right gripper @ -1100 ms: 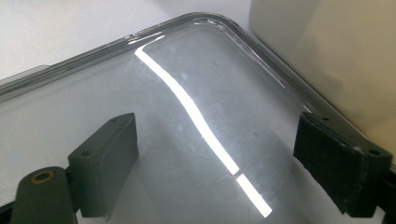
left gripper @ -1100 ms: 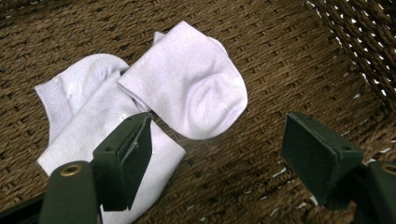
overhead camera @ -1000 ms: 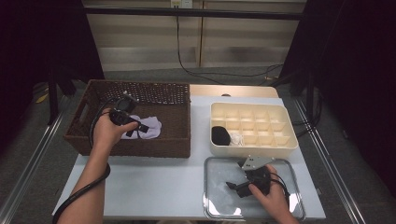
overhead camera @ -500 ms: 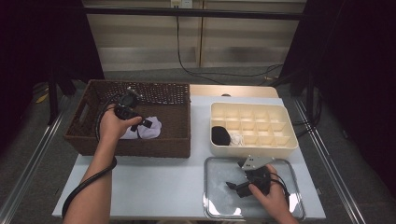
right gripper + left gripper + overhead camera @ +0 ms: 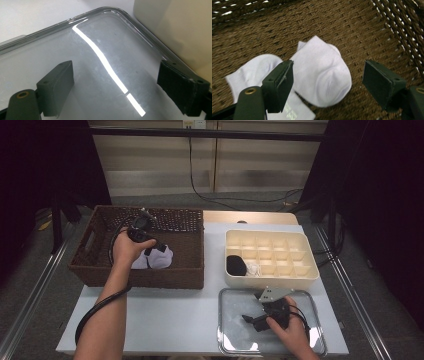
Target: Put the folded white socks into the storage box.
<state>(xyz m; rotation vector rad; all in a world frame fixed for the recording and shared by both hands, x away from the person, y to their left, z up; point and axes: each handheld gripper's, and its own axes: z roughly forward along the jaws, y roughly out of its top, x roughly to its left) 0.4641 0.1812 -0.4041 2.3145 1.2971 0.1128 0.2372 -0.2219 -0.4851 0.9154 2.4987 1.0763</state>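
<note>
Wicker fills the far left of the table in the high view: we see a brown woven basket (image 5: 95,270) with white socks (image 5: 159,261) lying on its floor toward its right side. To the right sits a cream compartment organizer (image 5: 300,245); one near-left cell holds a rolled black sock (image 5: 236,265), and the cell just beside it holds something small and white, so we judge the sorting barely begun, with the white socks not yet lifted. Our left gripper (image 5: 150,247) reaches into the basket from the near left, forearm stretched across the table edge, jaws over the socks. Our right gripper (image 5: 251,320) rests low over a metal tray (image 5: 230,345) at the near right, hand curled around its body.

From the left gripper view, we look down on two white ankle socks (image 5: 322,75), one overlapping the other, lying on the basket weave. The jaws stand spread wide on either side of the upper sock without pressing it; nothing is gripped yet, and closing on it is what remains.

From the right gripper view, we see the bare, shiny tray floor (image 5: 95,82) with the organizer's cream wall (image 5: 180,27) at the far right. These jaws also stand apart and hold nothing.
</note>
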